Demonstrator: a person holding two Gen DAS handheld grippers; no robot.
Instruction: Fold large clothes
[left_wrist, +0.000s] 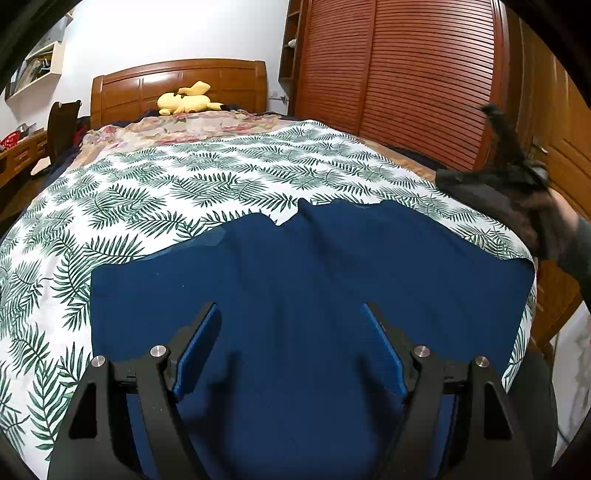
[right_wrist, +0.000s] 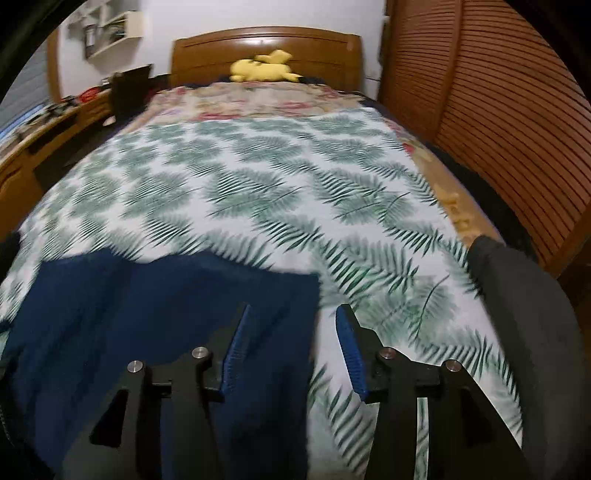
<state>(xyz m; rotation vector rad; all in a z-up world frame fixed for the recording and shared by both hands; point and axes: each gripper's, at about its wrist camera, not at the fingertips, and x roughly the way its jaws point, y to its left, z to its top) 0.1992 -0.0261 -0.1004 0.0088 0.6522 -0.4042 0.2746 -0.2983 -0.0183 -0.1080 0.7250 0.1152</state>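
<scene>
Blue garment (left_wrist: 295, 280) is laid flat on the near end of the bed, on a leaf-print sheet (left_wrist: 155, 192). Its far edge is ragged and uneven, with a small notch where the sheet shows through. Its left and right edges run fairly straight.

Left gripper (left_wrist: 291, 314) is held low over the garment, jaws spread wide. Nothing is caught between the blue pads (left_wrist: 384, 350); only flat cloth is seen beneath them. Whether the tips touch the cloth cannot be told.

Right gripper (right_wrist: 291, 314) is seen over the garment's right edge in its own view, which is blurred. Jaws stand partly apart, with no cloth pinched between them. The left pad is seen against the blue cloth, the right pad against the bare sheet; the garment's edge (right_wrist: 314, 332) runs between the two. In the left view this gripper appears as a dark blur at the right margin, above the bed's edge, with a dark sleeve (left_wrist: 576, 254) behind it.

A dark grey object (right_wrist: 524, 314) is seen at the right of the right view, over the sheet's corner; what it is cannot be told.

Farther up the bed a floral cover (left_wrist: 177, 129) is spread. A yellow plush toy (left_wrist: 188, 99) lies against the wooden headboard (left_wrist: 177, 81). A slatted wooden wardrobe (left_wrist: 406, 74) stands beside the bed on the right, a desk (right_wrist: 44, 136) on the left.
</scene>
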